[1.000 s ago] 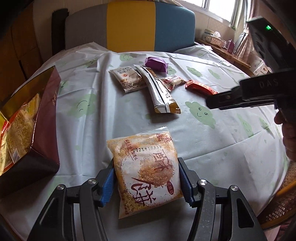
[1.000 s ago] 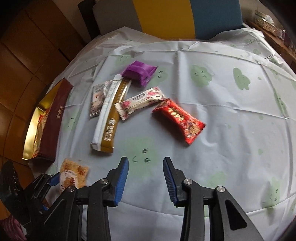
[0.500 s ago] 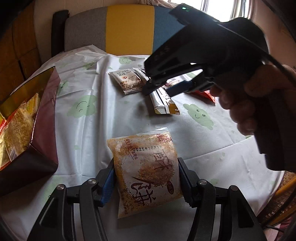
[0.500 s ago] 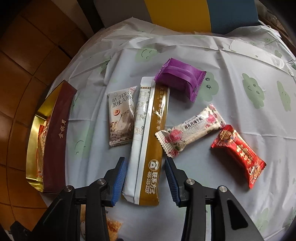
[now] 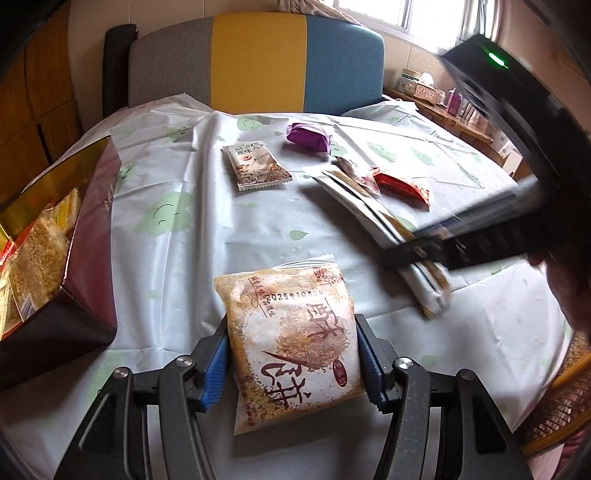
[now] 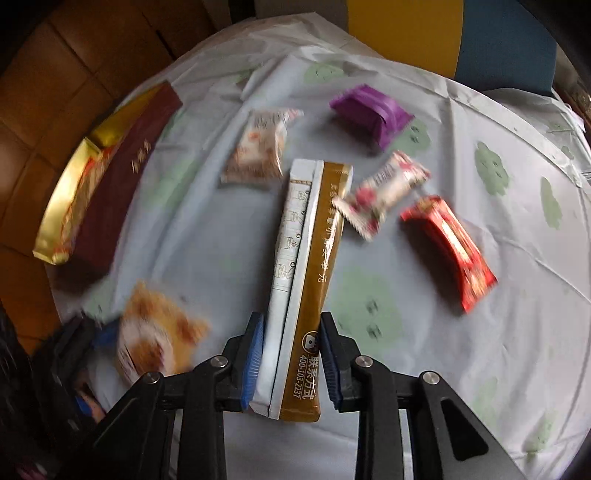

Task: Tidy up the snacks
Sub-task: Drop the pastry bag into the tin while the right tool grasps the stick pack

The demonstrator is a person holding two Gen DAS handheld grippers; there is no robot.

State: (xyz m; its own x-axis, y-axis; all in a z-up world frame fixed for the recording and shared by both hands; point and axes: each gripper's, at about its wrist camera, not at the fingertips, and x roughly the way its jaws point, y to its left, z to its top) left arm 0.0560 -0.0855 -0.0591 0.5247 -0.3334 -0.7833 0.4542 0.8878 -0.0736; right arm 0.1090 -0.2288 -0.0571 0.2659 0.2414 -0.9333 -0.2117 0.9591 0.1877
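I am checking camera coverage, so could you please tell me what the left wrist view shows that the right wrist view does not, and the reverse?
Only the left wrist view shows the window, the cluttered side shelf, and the printed face of the crumb-biscuit packet gripped by the left tool.

Only the right wrist view shows the right tool closed around the long white-and-gold sachets.

Both show the maroon box, purple packet, red bar, and smiley tablecloth.

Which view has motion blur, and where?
Right wrist view: the table scene is smeared, worst on the crumbly orange snack bag and red wrapped bar; the held white-and-gold sachet stays sharp. Left wrist view: sharp, except the passing right gripper.
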